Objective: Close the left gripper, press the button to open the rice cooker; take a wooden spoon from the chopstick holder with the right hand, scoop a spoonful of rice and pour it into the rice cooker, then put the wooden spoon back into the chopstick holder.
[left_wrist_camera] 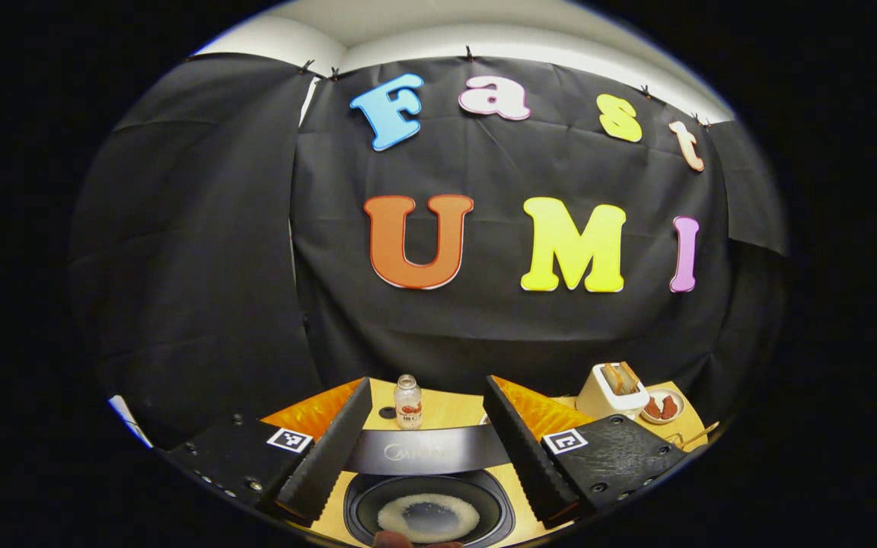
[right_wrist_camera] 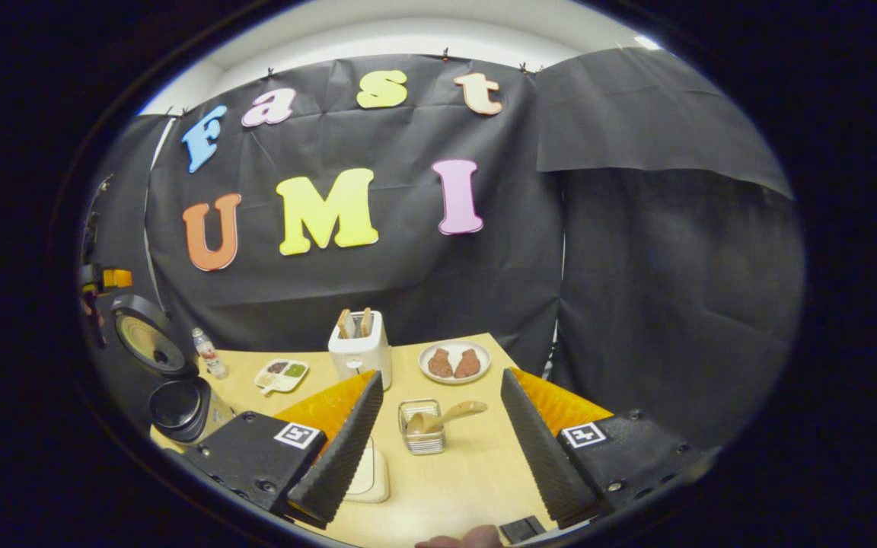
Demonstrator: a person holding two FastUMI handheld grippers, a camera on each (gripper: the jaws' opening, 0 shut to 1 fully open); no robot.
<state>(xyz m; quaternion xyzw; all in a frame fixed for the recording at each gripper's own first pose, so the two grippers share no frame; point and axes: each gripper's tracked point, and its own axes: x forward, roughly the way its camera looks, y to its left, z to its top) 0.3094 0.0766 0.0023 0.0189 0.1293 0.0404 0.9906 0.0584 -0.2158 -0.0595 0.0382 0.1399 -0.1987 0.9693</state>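
Cooker (right_wrist_camera: 180, 407) lid's up, rice already in the pot. Spoon (right_wrist_camera: 446, 416) back in holder (right_wrist_camera: 423, 438) at 12. Both your claws (left_wrist_camera: 427, 464) (right_wrist_camera: 442, 445) open, empty. Looks done.

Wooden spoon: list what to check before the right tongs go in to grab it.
1. Rice cooker lid raised: ok.
2. Wooden spoon sitting in the chopstick holder, handle leaning out to the right: ok.
3. Right tongs open wide enough to take the handle: ok.
4. Holder lined up between the right tongs' fingers: ok.
5. Left tongs away from the spoon, open above the cooker's pot: ok.
6. Where the rice to scoop sits: cannot tell.
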